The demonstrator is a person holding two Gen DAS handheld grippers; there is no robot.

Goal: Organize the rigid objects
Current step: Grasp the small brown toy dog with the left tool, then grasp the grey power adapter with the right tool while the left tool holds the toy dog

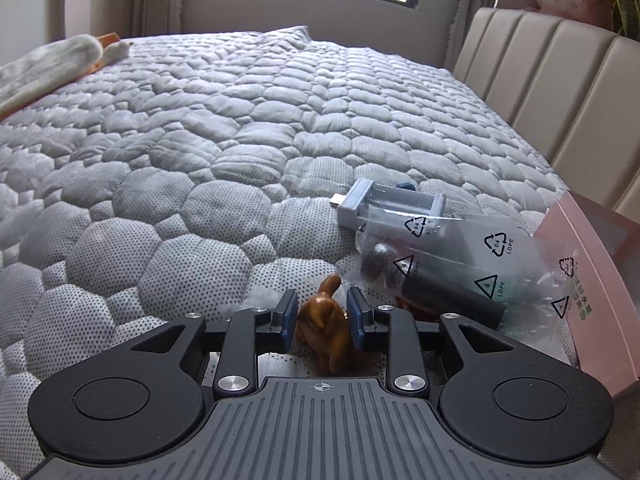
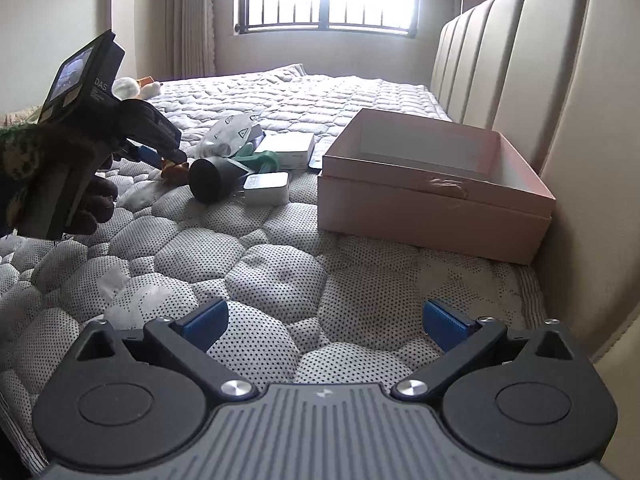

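On the bed [image 2: 280, 280] the open box [image 2: 436, 184] sits at two o'clock against the headboard [image 2: 540, 80]. At eleven o'clock lies a cluster: figurine [image 2: 176, 171], cylinder [image 2: 208, 180], charger [image 2: 267, 187], plastic bag [image 2: 234, 132] behind them.

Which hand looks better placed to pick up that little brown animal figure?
Left. Its tongs already straddle the brown figurine, while the right tongs hang open over bare mattress, well away.

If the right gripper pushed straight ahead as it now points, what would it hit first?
Probably only the quilted mattress: the right gripper is open over bare quilt. The pink box sits ahead-right, likely off-line, though depth is unclear.
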